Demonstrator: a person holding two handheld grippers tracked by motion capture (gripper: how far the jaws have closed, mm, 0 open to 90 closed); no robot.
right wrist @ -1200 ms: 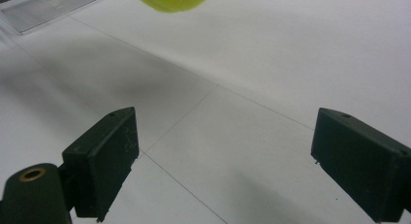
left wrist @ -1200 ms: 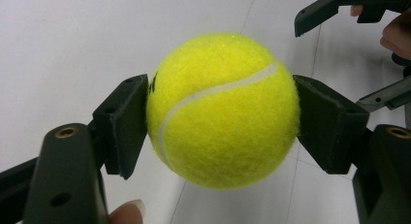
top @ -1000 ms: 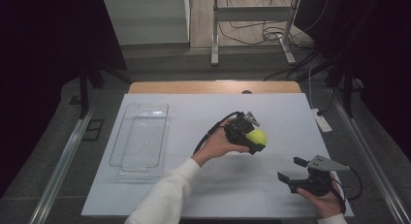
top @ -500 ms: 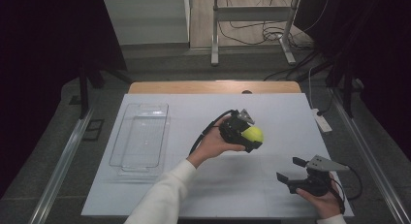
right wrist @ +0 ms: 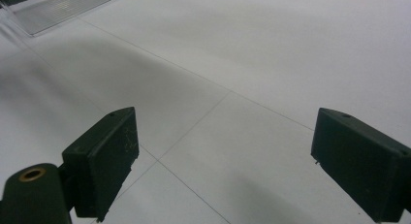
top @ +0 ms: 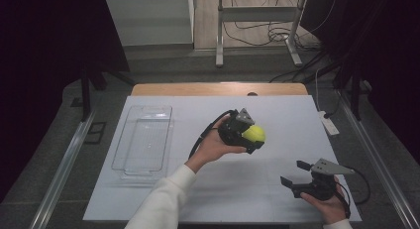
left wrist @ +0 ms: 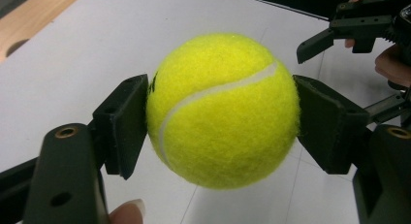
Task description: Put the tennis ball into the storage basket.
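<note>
Tray [top: 143, 140] left of ball [top: 253, 134]

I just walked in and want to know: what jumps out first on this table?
The bright yellow tennis ball pops out, squeezed in the left gripper above the middle of the white table. A see-through tray lies at the left, and the right gripper waits open near the front right corner.
</note>
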